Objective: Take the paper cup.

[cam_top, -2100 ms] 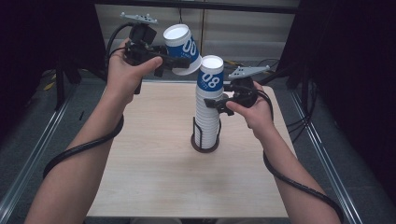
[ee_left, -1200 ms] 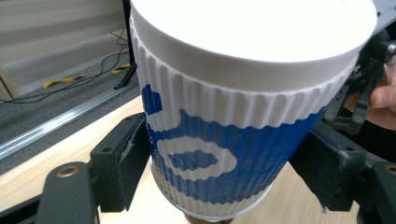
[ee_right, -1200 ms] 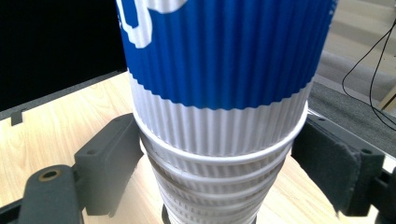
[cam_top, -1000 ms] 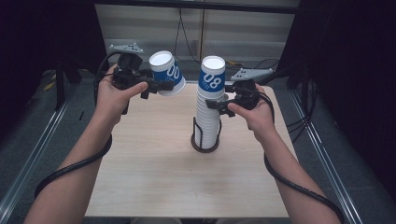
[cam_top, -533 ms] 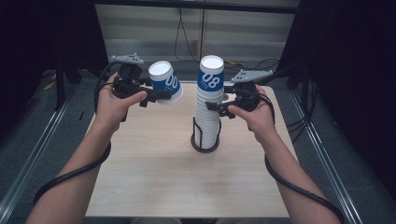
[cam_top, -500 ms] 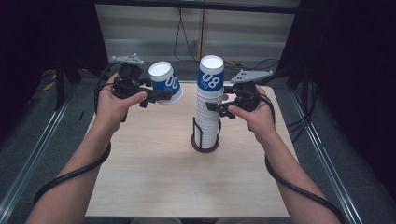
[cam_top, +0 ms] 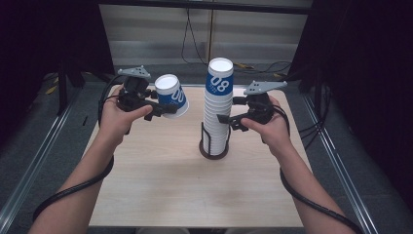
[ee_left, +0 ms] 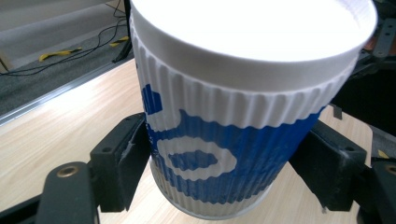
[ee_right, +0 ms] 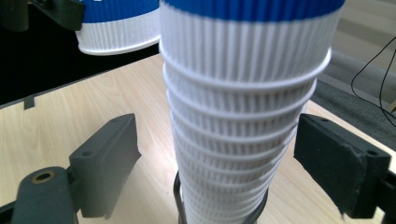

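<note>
A white ribbed paper cup (cam_top: 171,95) with blue print hangs tilted, base up, above the table's left part. My left gripper (cam_top: 164,110) is shut on it, and in the left gripper view both black pads press the cup (ee_left: 243,93) at its blue band. A tall stack of the same cups (cam_top: 217,107) stands upside down in a black wire holder (cam_top: 213,150) at mid-table. My right gripper (cam_top: 228,119) reaches in from the right with the stack (ee_right: 243,93) between its jaws. Those jaws have just been opening, and a gap shows beside the left pad (ee_right: 114,154).
The light wooden table (cam_top: 170,185) has bare room in front of and beside the holder. Metal rails run along both sides. Dark curtains and floor cables (cam_top: 253,66) lie beyond the far edge. The other held cup (ee_right: 116,28) shows behind the stack in the right gripper view.
My left hand has come down with the cup, from above the stack's top to below it. The right hand has stayed at the stack.
</note>
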Tool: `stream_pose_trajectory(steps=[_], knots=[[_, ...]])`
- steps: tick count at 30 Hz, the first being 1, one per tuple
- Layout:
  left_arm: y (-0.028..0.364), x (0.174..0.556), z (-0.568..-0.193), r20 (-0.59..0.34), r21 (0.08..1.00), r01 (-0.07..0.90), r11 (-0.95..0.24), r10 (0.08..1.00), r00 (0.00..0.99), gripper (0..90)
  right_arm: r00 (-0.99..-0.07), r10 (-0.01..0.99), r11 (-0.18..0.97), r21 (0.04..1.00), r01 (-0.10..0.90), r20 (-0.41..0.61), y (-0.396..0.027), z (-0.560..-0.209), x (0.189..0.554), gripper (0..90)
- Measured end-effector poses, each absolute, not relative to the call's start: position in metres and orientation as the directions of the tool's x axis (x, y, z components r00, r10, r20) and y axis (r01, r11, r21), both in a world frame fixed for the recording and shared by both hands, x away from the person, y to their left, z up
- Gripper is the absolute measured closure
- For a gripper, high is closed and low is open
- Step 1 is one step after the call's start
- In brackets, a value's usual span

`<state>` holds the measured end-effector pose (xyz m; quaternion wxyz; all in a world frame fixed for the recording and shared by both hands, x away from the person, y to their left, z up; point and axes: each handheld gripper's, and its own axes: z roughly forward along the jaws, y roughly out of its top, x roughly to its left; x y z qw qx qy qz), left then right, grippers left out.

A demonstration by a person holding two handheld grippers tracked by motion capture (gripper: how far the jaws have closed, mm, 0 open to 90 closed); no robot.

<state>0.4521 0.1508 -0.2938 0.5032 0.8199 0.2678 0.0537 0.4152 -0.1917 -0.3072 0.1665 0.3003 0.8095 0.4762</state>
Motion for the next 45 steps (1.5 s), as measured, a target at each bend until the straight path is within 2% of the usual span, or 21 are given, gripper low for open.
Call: stream_pose_trajectory(steps=[18, 45], knots=[[0.148, 0.441, -0.315, -0.160, 0.832, 0.374, -0.410, 0.468, 0.869, 23.2, -0.781, 0.624, 0.384, 0.862, 0.331, 0.022, -0.202, -0.325, 0.398, 13.2], [0.139, 0.423, -0.349, -0.154, 0.792, 0.365, -0.490, 0.417, 0.896, 23.2, -0.812, 0.583, 0.428, 0.836, 0.343, 0.035, -0.195, -0.355, 0.384, 13.5]])
